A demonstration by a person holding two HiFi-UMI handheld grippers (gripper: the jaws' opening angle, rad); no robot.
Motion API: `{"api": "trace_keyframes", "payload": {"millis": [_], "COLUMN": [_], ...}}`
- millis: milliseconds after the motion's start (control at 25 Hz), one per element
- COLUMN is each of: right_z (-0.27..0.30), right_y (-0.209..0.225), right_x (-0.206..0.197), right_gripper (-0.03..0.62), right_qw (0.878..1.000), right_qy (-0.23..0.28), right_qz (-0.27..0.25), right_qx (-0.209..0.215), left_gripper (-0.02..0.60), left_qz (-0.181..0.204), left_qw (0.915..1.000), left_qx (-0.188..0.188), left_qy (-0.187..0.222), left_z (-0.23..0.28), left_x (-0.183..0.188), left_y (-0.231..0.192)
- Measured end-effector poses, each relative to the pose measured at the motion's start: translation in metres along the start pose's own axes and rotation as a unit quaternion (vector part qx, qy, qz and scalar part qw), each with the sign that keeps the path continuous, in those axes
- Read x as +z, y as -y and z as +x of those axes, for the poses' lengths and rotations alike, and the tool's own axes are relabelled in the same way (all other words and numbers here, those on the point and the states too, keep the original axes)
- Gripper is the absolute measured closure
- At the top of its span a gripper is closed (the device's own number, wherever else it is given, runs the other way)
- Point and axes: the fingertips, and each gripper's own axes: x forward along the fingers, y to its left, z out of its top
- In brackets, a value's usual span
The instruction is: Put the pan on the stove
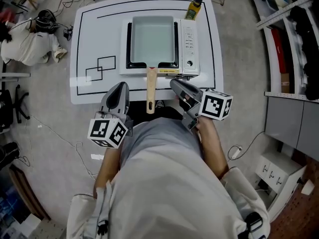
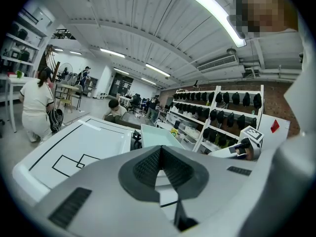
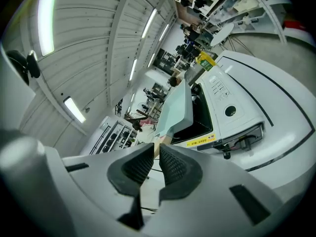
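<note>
Near edge of the counter [image 1: 89, 34]: the left gripper [image 1: 119, 86] is hanging at this edge, just left of the pan's handle [image 1: 150, 91]. Its jaws are meeting at the tips and are carrying nothing.

The right gripper [image 1: 174, 82] is sitting over the same edge, right of the handle and apart from it. In its own view the jaws are standing at a narrow slit, with the pads not touching each other. Nothing is lying between them; the handle end is only showing beyond the tips.

Middle of the counter: the wooden handle is pointing back toward the near edge, between the two grippers.

Further in: the pan [image 1: 152, 39], rectangular with a pale lining, is sitting square on the stove [image 1: 189, 44]. The stove is occupying the middle-to-far part of the counter, with its control panel on the right.

Left of the stove, two black overlapping outlines [image 1: 99, 68] are showing on the bare surface. At the far edge an oil bottle [image 1: 194, 6] is standing by the stove's far right corner.

Judgement: the pan is already lying where the task wants it, so placement is reading as done.

Handling, judged:
- The pan is looking like a stiff metal body, moderately heavy, not fragile.
- Its weight is sitting well forward of the handle.
- The wood is probably offering better friction than the coated walls, but a slim handle is liable to roll in the jaws.
- The best hold is looking like the handle close to the pan body, squeezed across its width, to keep the front from dipping
</note>
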Motion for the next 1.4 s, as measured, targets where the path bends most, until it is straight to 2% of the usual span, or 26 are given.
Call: {"api": "trace_keyframes", "payload": {"millis": [160, 720, 1080, 1400], "right_z": [-0.004, -0.015, -0.020, -0.028], "right_y": [-0.002, -0.005, -0.007, -0.011], "right_x": [0.003, 0.010, 0.017, 0.015], "right_gripper": [0.557, 0.577, 0.585, 0.585], "right_qw": [0.999, 0.993, 0.979, 0.964], "right_qy": [0.001, 0.019, 0.035, 0.015], "right_qz": [-0.030, -0.100, -0.173, -0.234], "right_qx": [-0.013, -0.057, -0.105, -0.126], "left_gripper": [0.575, 0.575, 0.575, 0.575], "left_qz": [-0.001, -0.007, -0.005, -0.001], "left_qw": [0.9999, 0.9997, 0.9996, 0.9995], "left_qx": [0.010, 0.012, 0.012, 0.013], "left_qy": [-0.008, -0.018, -0.025, -0.029], "left_z": [-0.002, -0.009, -0.012, -0.013], "left_x": [-0.003, -0.005, -0.003, 0.004], "left_y": [-0.002, -0.002, 0.000, 0.004]}}
